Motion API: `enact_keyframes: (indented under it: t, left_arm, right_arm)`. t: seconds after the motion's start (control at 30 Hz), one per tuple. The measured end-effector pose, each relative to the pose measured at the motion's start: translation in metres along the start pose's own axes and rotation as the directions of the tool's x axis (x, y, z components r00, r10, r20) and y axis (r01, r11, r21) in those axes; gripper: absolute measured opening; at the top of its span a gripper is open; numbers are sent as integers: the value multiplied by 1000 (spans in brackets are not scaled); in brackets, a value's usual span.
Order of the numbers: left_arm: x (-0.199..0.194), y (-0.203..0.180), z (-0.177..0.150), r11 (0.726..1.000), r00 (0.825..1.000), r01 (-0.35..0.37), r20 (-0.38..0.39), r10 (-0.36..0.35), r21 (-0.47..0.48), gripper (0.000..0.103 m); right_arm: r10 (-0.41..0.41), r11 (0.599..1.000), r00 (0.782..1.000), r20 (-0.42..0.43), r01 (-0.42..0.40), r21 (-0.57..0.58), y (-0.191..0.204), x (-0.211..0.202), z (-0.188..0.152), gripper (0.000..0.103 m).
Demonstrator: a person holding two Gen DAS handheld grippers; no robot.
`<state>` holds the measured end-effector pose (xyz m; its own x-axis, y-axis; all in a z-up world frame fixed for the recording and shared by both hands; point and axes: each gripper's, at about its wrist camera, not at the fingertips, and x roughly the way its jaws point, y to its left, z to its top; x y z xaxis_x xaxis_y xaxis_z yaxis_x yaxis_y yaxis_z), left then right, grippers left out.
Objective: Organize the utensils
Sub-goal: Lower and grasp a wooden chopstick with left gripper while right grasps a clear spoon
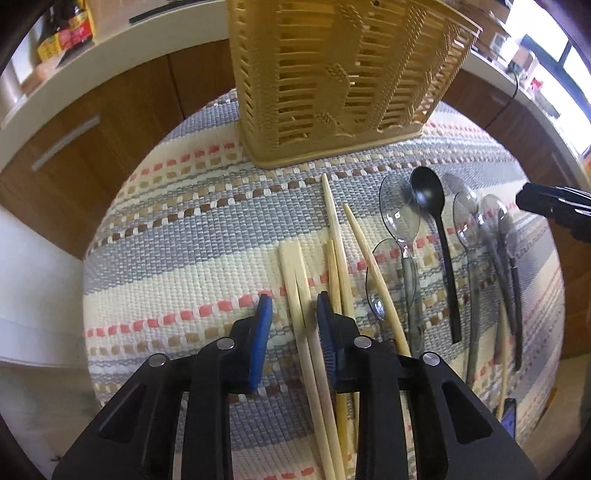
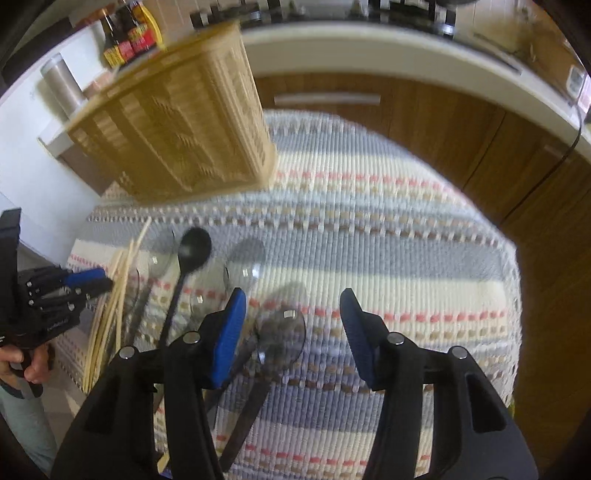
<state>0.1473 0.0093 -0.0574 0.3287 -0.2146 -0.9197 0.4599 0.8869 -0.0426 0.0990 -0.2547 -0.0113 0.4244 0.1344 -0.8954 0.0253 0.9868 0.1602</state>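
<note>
A tan woven basket (image 1: pixel 332 74) stands at the far side of a striped mat (image 1: pixel 177 258). Several wooden chopsticks (image 1: pixel 334 240) lie on the mat, with clear plastic spoons (image 1: pixel 400 218) and a black spoon (image 1: pixel 430 195) to their right. My left gripper (image 1: pixel 291 314) is open, low over the mat, its fingers on either side of a joined pair of chopsticks (image 1: pixel 295 280). My right gripper (image 2: pixel 291 325) is open above a clear spoon (image 2: pixel 282 336). The basket (image 2: pixel 177 129), black spoon (image 2: pixel 194 247) and chopsticks (image 2: pixel 118 288) also show in the blurred right wrist view.
Wooden cabinets (image 1: pixel 110 122) under a white counter (image 1: pixel 110 48) stand behind the mat. Sauce bottles (image 2: pixel 127 33) and a steel cup (image 2: pixel 61 81) stand on the counter. The left gripper (image 2: pixel 81 284) shows at the left of the right wrist view, held by a hand.
</note>
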Motion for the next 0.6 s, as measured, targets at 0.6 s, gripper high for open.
enact_keyframes:
  t: [0.6]
  left_arm:
    - [-8,8,9,998,998,-49,30,50,-29,11]
  right_arm:
    - [-72,997,984,-166,64,-52,35,34,-40,36]
